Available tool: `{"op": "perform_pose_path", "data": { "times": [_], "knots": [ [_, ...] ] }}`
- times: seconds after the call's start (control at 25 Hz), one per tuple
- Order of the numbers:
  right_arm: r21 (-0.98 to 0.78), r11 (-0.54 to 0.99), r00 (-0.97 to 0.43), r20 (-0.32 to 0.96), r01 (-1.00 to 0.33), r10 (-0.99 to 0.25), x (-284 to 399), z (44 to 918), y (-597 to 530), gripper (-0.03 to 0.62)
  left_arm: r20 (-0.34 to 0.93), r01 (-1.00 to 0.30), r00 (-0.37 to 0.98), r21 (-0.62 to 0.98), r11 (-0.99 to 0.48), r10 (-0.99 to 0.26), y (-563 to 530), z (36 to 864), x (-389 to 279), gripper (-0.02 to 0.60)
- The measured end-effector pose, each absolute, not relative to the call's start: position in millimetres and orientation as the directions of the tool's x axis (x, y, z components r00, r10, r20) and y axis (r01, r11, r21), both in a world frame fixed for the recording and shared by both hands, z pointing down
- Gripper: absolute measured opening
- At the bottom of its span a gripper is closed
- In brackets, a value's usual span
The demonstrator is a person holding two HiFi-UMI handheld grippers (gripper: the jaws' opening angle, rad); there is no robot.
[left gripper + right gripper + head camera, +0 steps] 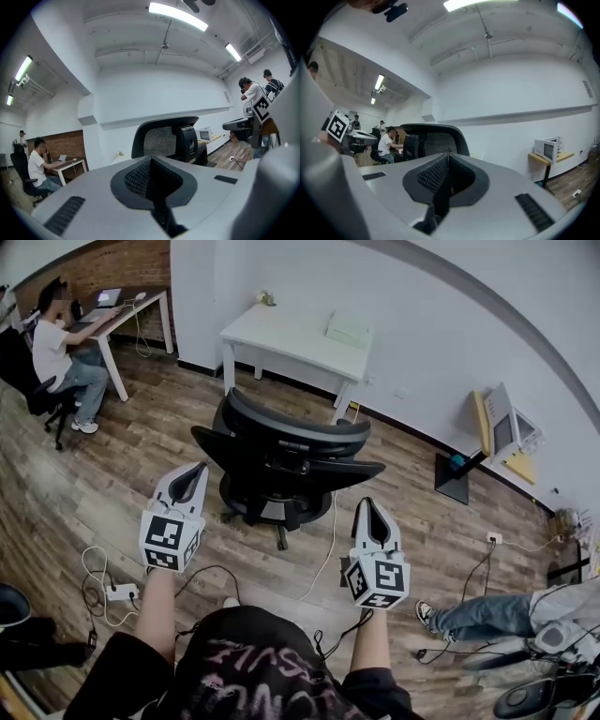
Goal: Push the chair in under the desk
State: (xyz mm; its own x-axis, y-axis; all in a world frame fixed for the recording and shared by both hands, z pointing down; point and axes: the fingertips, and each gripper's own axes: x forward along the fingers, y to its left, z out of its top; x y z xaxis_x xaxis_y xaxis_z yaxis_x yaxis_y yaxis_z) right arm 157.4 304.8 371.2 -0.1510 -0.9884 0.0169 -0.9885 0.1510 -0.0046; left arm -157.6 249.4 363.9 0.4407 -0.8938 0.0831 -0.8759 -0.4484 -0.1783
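Currently your left gripper (pixel 192 474) and right gripper (pixel 369 508) both have jaws pressed together, empty, near the black chair (pixel 281 460). It stands on the wood floor (pixel 141 446), before the white desk's (pixel 295 341) front edge, not under it.

The head view looks steeply down from behind, both gripper views look level, all sharing the near black mesh-backed office chair (pixel 281 451).

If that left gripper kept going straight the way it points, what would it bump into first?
Most likely the black office chair: its mesh backrest sits straight ahead of the left gripper, whose jaws are shut and empty. The white desk stands beyond it. Exact depth is unclear.
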Motion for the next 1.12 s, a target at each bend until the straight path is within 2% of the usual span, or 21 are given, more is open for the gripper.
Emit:
{"op": "perform_pose_path", "data": {
  "times": [0.16, 0.44, 0.72, 1.12],
  "knots": [
    [-0.118, 0.139, -0.141, 0.012, -0.983, -0.99, 149, 372, 300, 0.028, 0.1, -0.853, 0.482, -0.173, -0.492, -0.87, 240, 371, -164, 0.015],
    [-0.204, 0.056, -0.064, 0.034, -0.977, -0.997, 149, 384, 300, 0.028, 0.13, -0.825, 0.526, -0.158, -0.542, -0.84, 227, 388, -170, 0.015],
    [-0.129, 0.057, -0.063, 0.042, -0.99, -0.997, 157, 387, 285, 0.028, 0.151, -0.817, 0.531, -0.171, -0.551, -0.834, 207, 397, -169, 0.016],
    [-0.056, 0.151, -0.154, 0.052, -0.987, -0.987, 178, 400, 236, 0.028, 0.178, -0.834, 0.478, -0.214, -0.508, -0.86, 166, 405, -159, 0.017]
  ]
}}
